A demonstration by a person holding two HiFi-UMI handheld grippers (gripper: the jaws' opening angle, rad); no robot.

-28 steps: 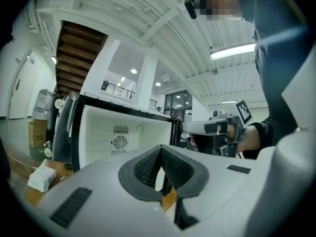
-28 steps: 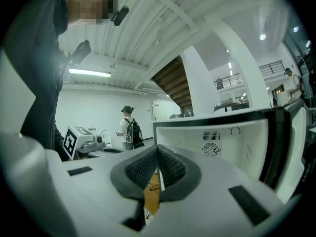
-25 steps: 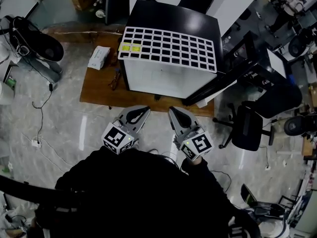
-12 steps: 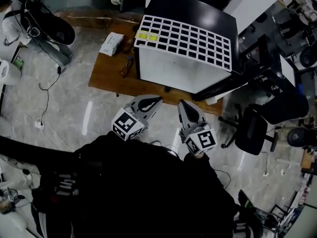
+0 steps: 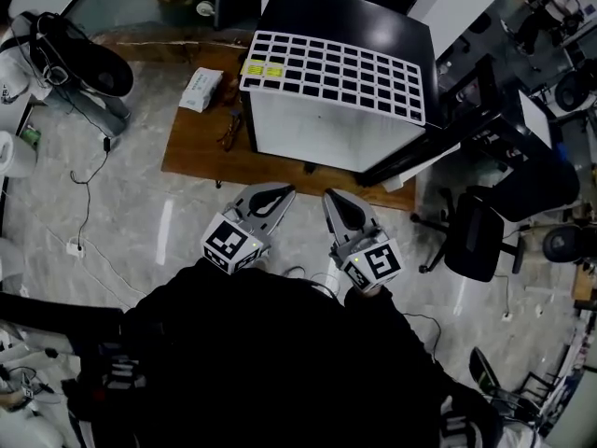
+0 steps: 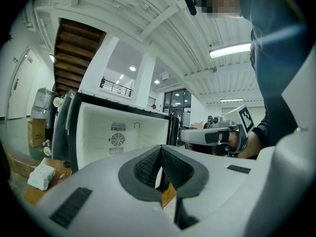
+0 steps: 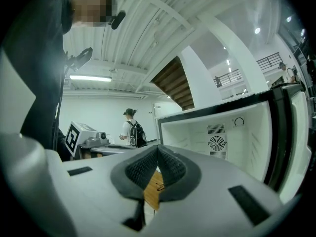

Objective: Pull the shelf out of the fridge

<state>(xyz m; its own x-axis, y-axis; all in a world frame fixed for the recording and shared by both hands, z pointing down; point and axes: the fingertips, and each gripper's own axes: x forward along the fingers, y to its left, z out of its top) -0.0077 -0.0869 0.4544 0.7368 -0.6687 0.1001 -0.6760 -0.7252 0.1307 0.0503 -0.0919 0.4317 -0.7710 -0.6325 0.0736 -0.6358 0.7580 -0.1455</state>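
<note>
A small black fridge (image 5: 347, 24) stands open on a wooden board (image 5: 201, 152). Its white inside (image 6: 123, 132) with a round fan faces me, and its door (image 5: 410, 157) is swung out to the right. A white grid shelf (image 5: 336, 73) with a yellow label lies flat across the top front of the fridge. My left gripper (image 5: 275, 194) and right gripper (image 5: 331, 199) hover side by side over the floor just before the board, both shut and empty. In the gripper views the left gripper's (image 6: 160, 154) and right gripper's (image 7: 157, 154) pads meet with nothing between them.
A white box (image 5: 201, 89) and a small dark item (image 5: 229, 133) lie on the board, left of the fridge. A black office chair (image 5: 476, 236) stands at the right, a dark bag (image 5: 79, 59) and cables at the left. A person with a backpack (image 7: 131, 127) stands far off.
The head view sways a little. Both grippers stay shut in about the same spot before the fridge.
</note>
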